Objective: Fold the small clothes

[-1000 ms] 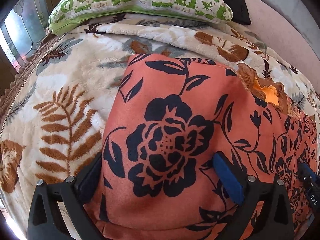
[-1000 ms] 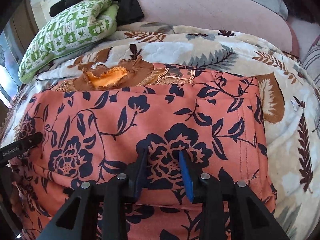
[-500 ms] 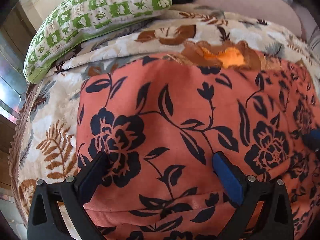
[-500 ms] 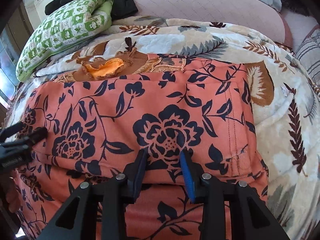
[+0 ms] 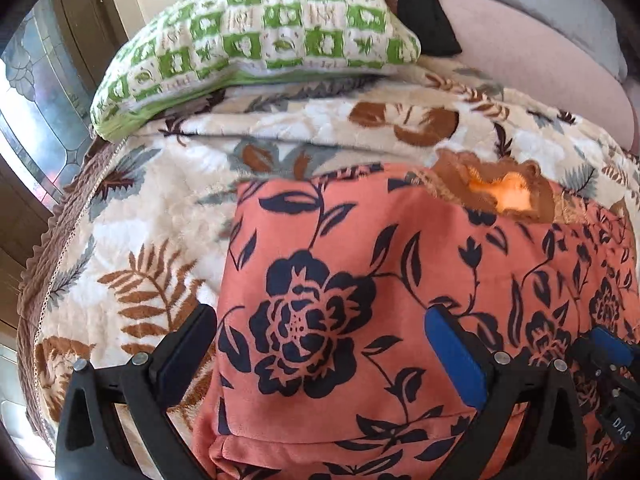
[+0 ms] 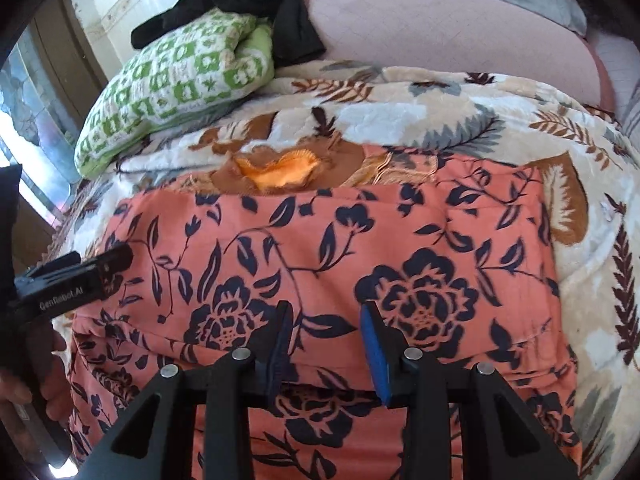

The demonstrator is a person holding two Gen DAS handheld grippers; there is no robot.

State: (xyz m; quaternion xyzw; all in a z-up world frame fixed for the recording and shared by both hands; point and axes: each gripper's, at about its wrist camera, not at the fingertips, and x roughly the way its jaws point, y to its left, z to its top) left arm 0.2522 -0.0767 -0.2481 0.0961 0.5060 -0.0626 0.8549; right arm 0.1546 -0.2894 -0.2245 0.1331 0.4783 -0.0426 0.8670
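Note:
An orange garment with dark blue flowers (image 5: pixel 340 280) lies folded on the bed, its brown and yellow neck part (image 5: pixel 500 196) at the far edge. It also shows in the right wrist view (image 6: pixel 320 248). My left gripper (image 5: pixel 320 356) is wide open, its jaws straddling the garment's left near corner. My right gripper (image 6: pixel 326 340) is open over the near fold edge, with nothing between its pads. The left gripper's body (image 6: pixel 68 284) shows at the left of the right wrist view.
The garment rests on a cream blanket with brown leaves (image 6: pixel 500 120). A green checked pillow (image 5: pixel 260 44) lies at the far left with a black cloth (image 6: pixel 248 4) on it. A pink headboard (image 6: pixel 440 40) runs behind. The bed edge (image 5: pixel 44 280) is to the left.
The left wrist view has swung back leftward, so the garment's left edge sits between its jaws again. The right gripper has backed off slightly and its jaws stand a little wider apart.

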